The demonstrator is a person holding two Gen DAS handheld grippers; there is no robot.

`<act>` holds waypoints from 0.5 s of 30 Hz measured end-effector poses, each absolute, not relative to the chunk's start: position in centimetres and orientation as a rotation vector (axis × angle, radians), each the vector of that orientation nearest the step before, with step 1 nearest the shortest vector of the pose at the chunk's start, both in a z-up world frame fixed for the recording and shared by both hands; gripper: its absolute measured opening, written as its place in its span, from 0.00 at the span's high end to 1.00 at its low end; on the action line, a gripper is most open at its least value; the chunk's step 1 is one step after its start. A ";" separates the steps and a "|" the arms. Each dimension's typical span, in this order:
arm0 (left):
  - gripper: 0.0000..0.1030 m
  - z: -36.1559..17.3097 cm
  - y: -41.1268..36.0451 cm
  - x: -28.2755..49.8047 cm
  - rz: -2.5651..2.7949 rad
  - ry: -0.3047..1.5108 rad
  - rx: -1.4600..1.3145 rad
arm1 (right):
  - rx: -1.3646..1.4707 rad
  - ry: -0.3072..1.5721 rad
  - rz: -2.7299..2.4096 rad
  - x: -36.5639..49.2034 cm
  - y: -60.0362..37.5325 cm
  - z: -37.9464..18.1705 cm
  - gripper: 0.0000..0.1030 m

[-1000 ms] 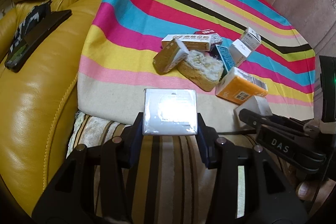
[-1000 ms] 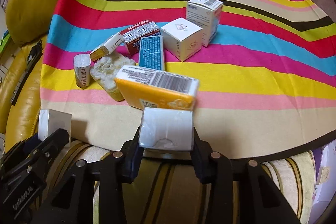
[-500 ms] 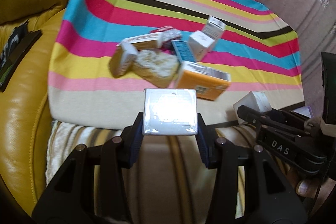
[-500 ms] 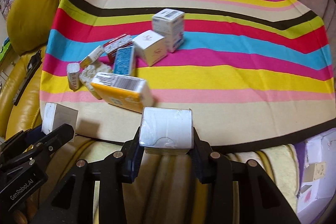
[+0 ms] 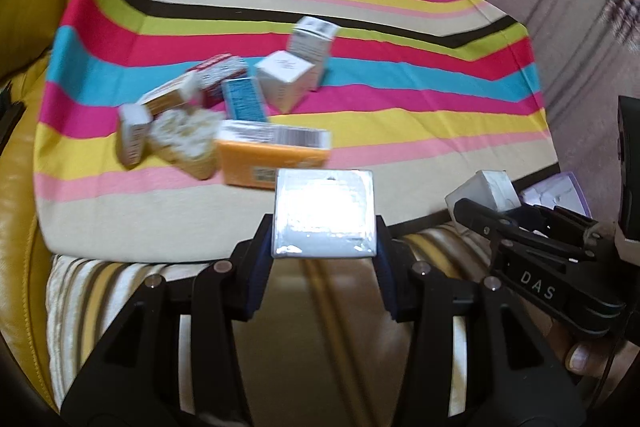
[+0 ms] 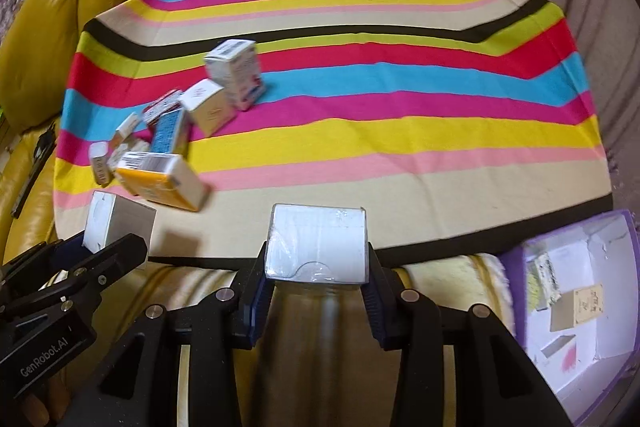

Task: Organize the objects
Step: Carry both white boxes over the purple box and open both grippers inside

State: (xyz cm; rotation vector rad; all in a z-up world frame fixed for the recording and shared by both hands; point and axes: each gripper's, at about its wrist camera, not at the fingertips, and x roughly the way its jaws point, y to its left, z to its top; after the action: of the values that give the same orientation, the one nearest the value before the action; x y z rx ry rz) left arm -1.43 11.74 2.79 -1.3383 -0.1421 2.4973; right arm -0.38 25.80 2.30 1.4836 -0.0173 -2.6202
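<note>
My left gripper is shut on a white plastic-wrapped box, held above the near edge of a striped cloth. My right gripper is shut on a similar white box. Each gripper also shows in the other view: the right gripper with its white box, and the left gripper with its white box. A pile of small boxes lies on the cloth's left part, among them an orange box, a blue box and a white cube.
A purple bin holding papers and cards sits low at the right. A yellow leather sofa runs along the left. A striped cushion lies under the grippers. The cloth's right half has no objects on it.
Both grippers have moved to the right with their white boxes still held. The pile has slid leftward in both views, and the purple bin has come into the right wrist view.
</note>
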 end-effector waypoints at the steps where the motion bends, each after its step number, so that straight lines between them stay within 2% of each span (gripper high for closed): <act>1: 0.51 2.8 12.3 -1.4 2.489 -0.131 -1.333 | 1.485 -0.023 -2.628 -0.2 26.5 2.3 0.60; 15: 0.51 3.8 24.0 -0.5 2.298 0.064 -1.201 | 1.530 -0.193 -2.799 3.1 38.3 2.6 0.60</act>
State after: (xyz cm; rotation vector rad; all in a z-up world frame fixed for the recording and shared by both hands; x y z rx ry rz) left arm -0.53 24.04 3.79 -1.2010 0.0636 2.2977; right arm 3.10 38.30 2.64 1.5295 -0.1926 -2.7990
